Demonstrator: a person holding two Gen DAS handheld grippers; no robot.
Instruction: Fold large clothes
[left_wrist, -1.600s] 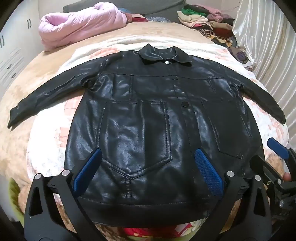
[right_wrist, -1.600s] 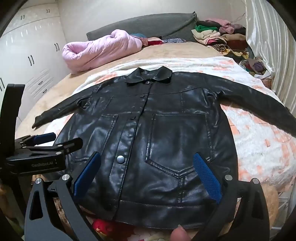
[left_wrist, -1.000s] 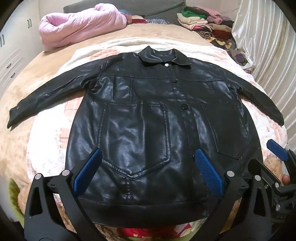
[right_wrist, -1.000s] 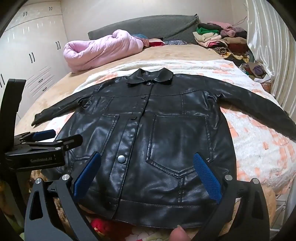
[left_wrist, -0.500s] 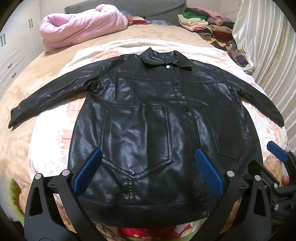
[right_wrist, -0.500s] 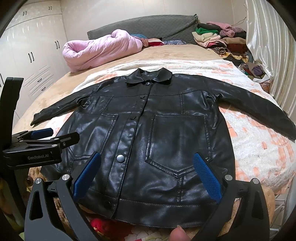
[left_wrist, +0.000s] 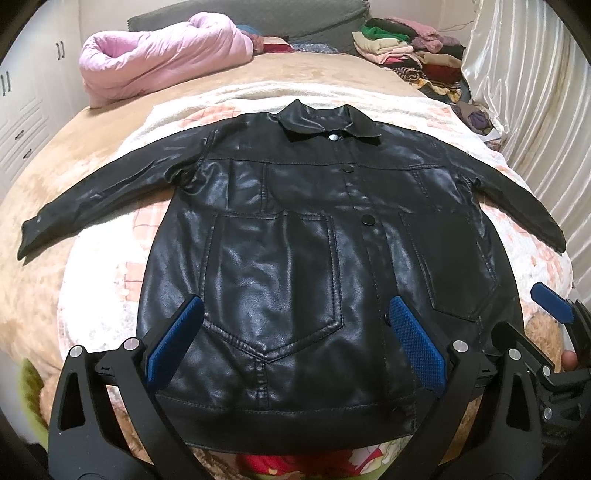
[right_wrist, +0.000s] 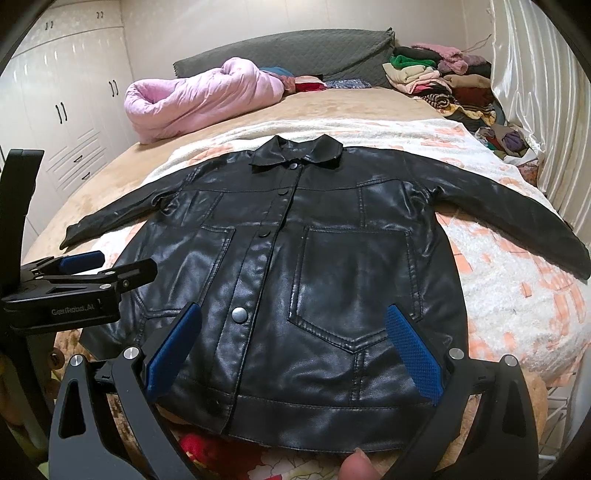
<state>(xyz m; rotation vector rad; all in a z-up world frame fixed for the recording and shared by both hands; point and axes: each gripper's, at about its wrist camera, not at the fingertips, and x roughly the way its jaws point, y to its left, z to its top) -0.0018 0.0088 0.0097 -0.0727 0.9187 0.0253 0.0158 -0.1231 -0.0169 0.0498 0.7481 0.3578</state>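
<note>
A black leather jacket (left_wrist: 295, 266) (right_wrist: 314, 266) lies flat and face up on a white and pink blanket (left_wrist: 110, 280), buttoned, collar at the far end, both sleeves spread out sideways. My left gripper (left_wrist: 295, 339) hovers open over the hem near the left front pocket, holding nothing. Over the hem by the right pocket my right gripper (right_wrist: 291, 343) also stands open and empty. In the right wrist view the left gripper (right_wrist: 107, 266) shows at the left edge. The right gripper's blue pad (left_wrist: 552, 299) shows at the right edge of the left wrist view.
A rolled pink quilt (left_wrist: 166, 62) (right_wrist: 199, 99) lies at the far left of the bed. A pile of folded clothes (left_wrist: 402, 48) (right_wrist: 439, 77) sits at the far right. A shiny curtain (right_wrist: 546, 92) hangs along the right side, white wardrobes (right_wrist: 62, 110) on the left. A fingertip (right_wrist: 356, 467) shows at the bottom.
Both grippers have drawn slightly back from the jacket, so more of the hem and bed shows. The jacket has not moved and both grippers stay open.
</note>
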